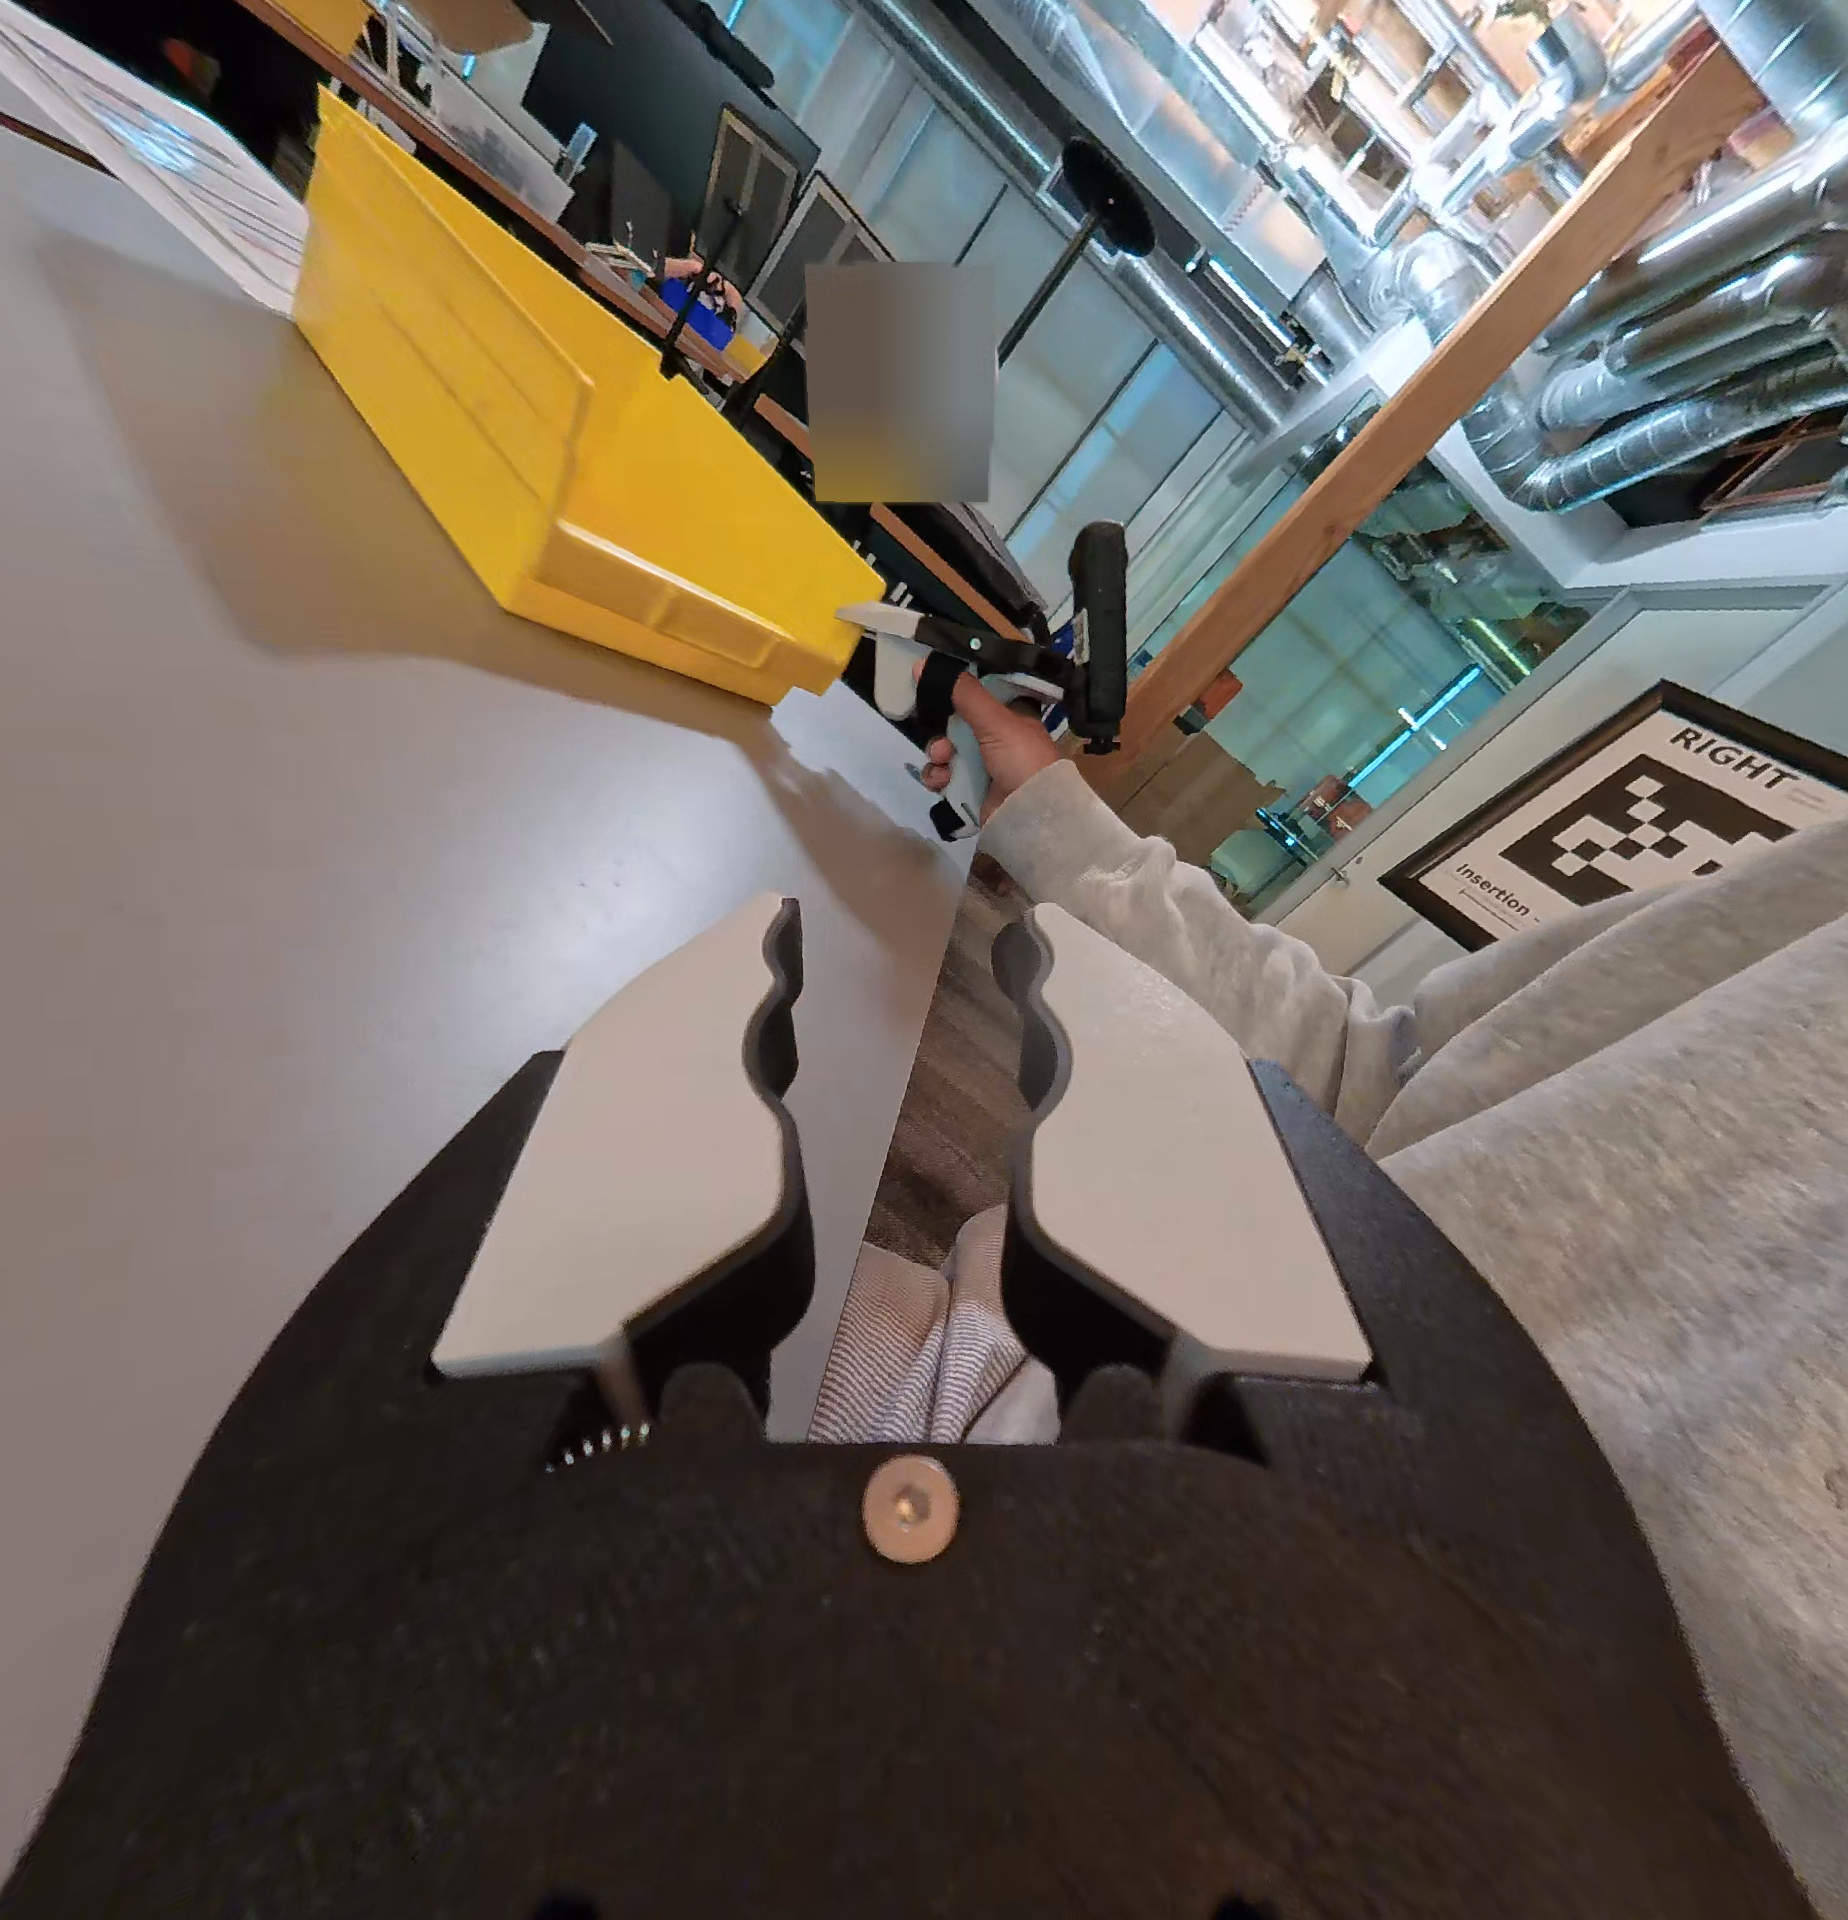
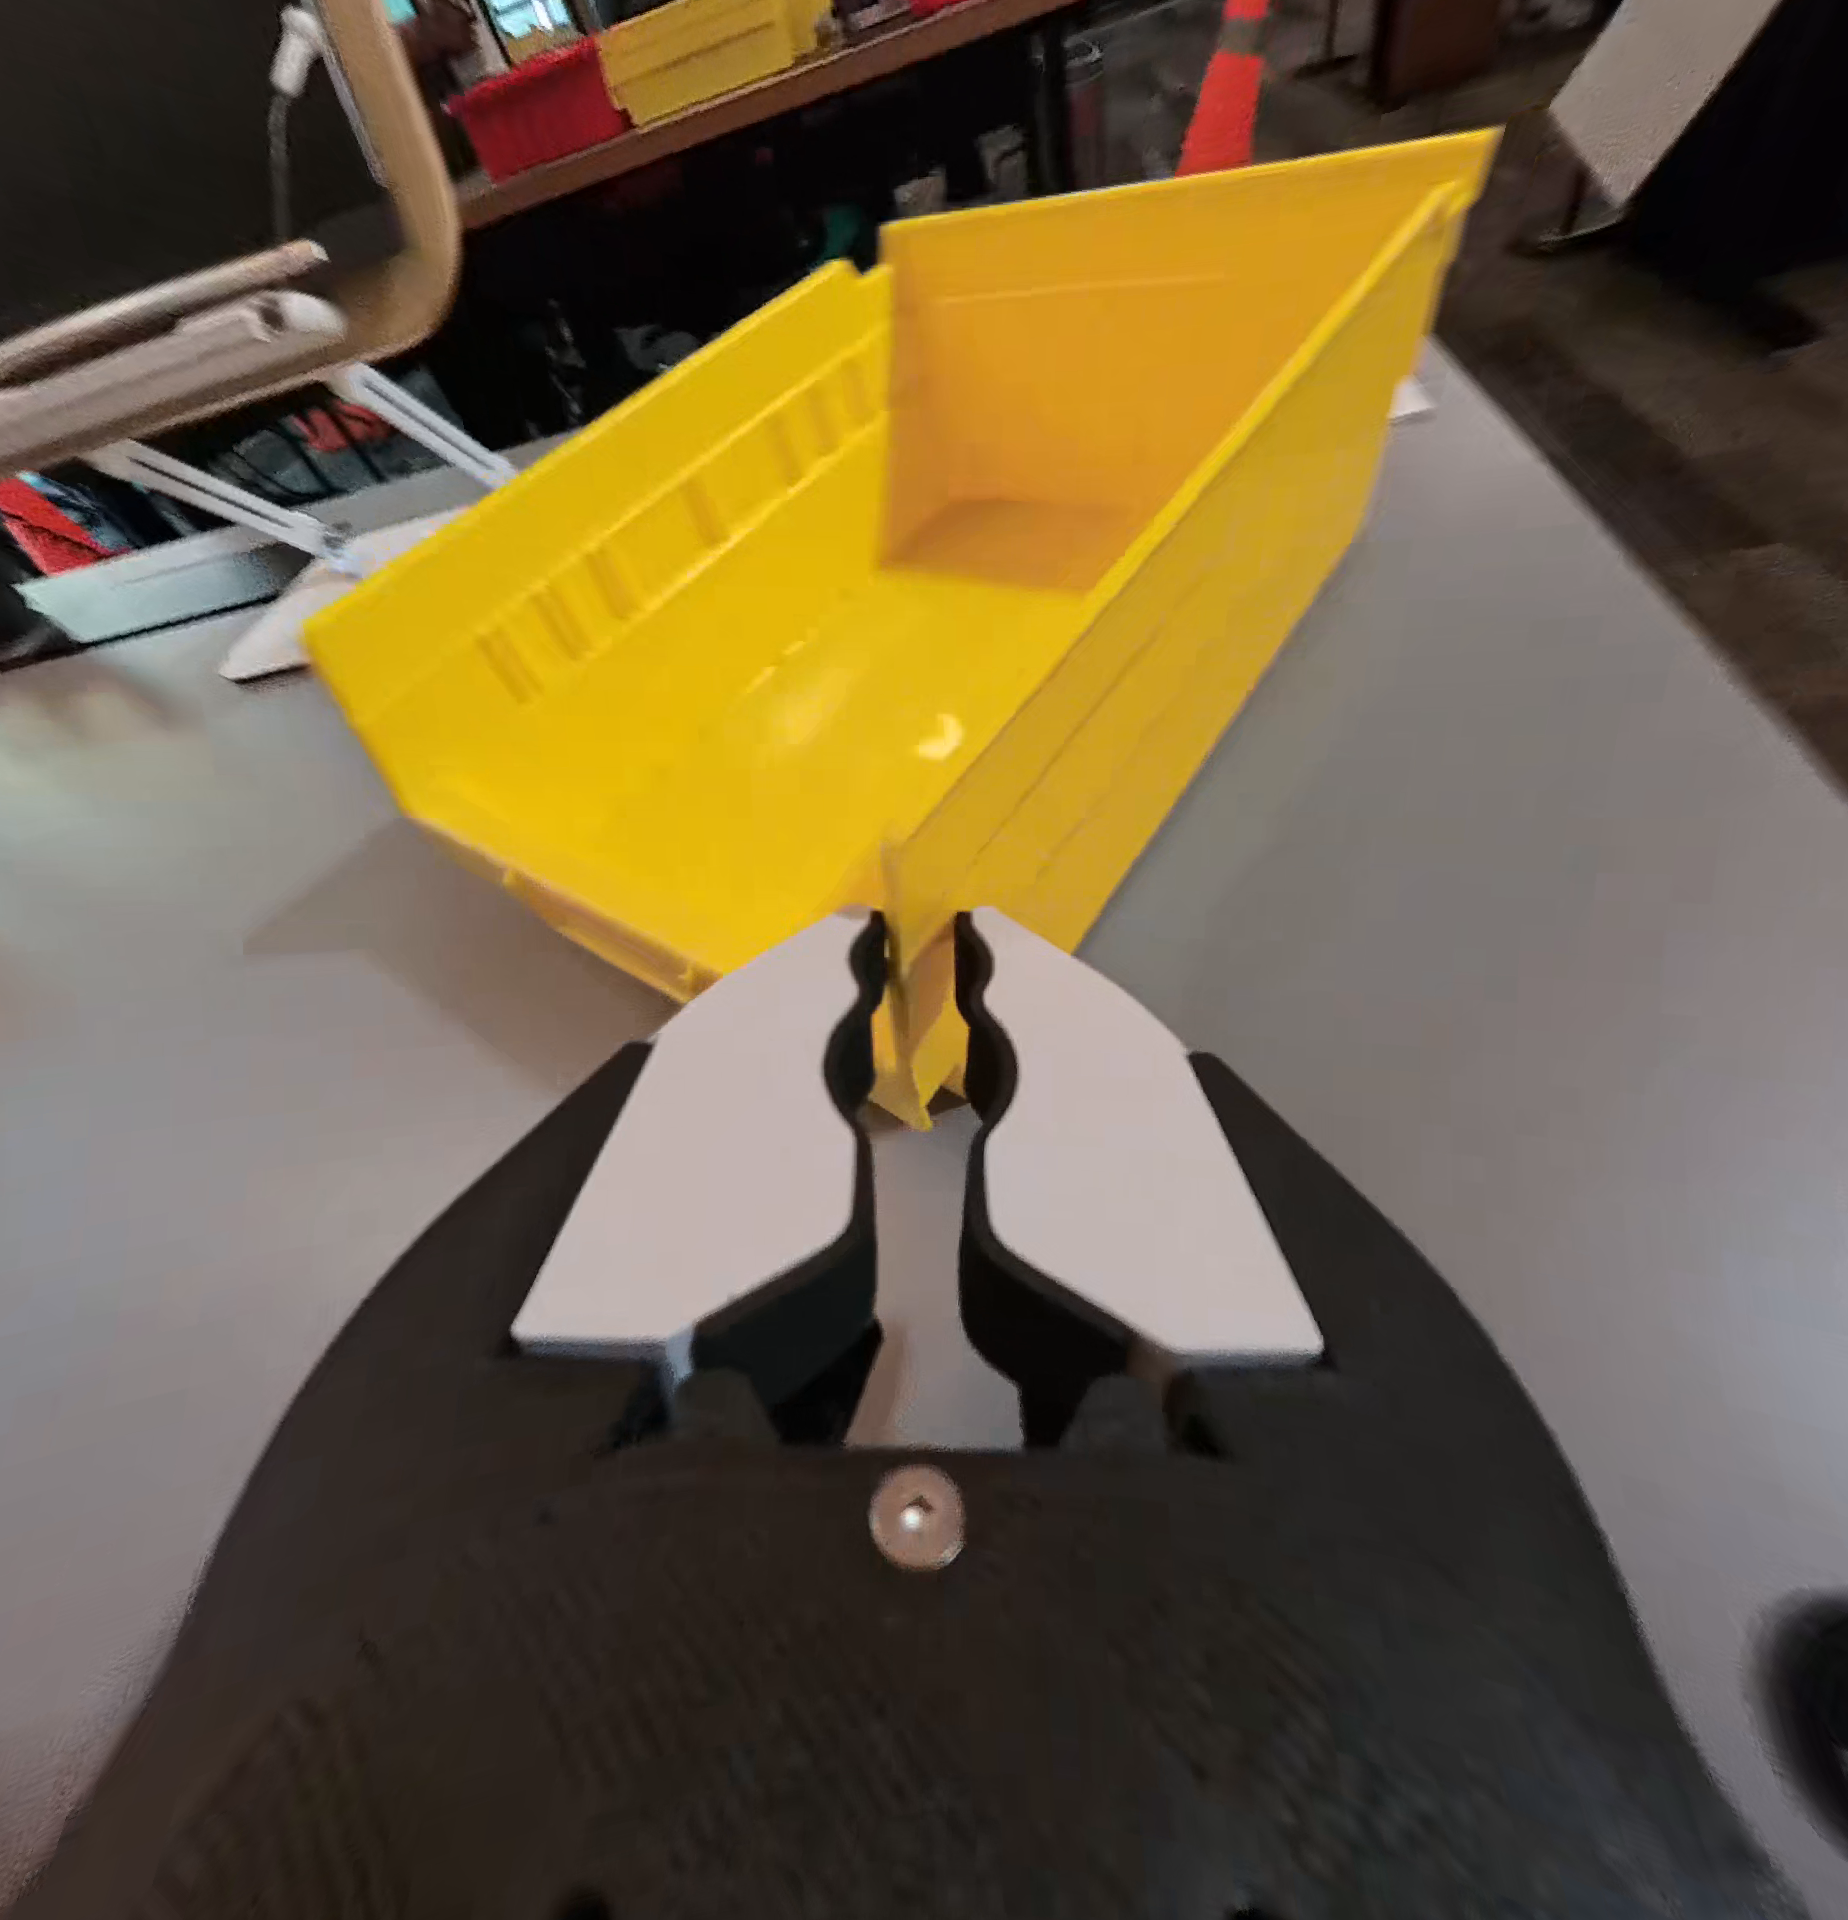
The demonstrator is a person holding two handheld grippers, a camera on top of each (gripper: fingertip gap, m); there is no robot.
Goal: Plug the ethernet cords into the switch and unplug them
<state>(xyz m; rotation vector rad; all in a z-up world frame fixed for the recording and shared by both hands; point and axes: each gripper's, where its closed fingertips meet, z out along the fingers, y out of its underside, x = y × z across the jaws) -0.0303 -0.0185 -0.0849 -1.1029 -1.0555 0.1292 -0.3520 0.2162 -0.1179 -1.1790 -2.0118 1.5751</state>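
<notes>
No ethernet cord or switch shows in either view. An empty yellow bin (image 1: 546, 416) stands on the grey table (image 1: 276, 831). In the right wrist view, my right gripper (image 2: 918, 940) is shut on the near corner wall of the yellow bin (image 2: 1190, 644). In the left wrist view the right gripper (image 1: 868, 620) is held by a hand at that bin corner. My left gripper (image 1: 912, 920) is open and empty, over the table's edge, well short of the bin.
A person's grey sleeve (image 1: 1159, 904) reaches along the table edge. A framed marker board (image 1: 1647, 821) stands at the right. White papers (image 1: 172, 177) lie beyond the bin. A tan frame (image 2: 400, 187), an orange cone (image 2: 1226, 94) and shelf bins (image 2: 541, 114) lie behind the table (image 2: 1419, 935).
</notes>
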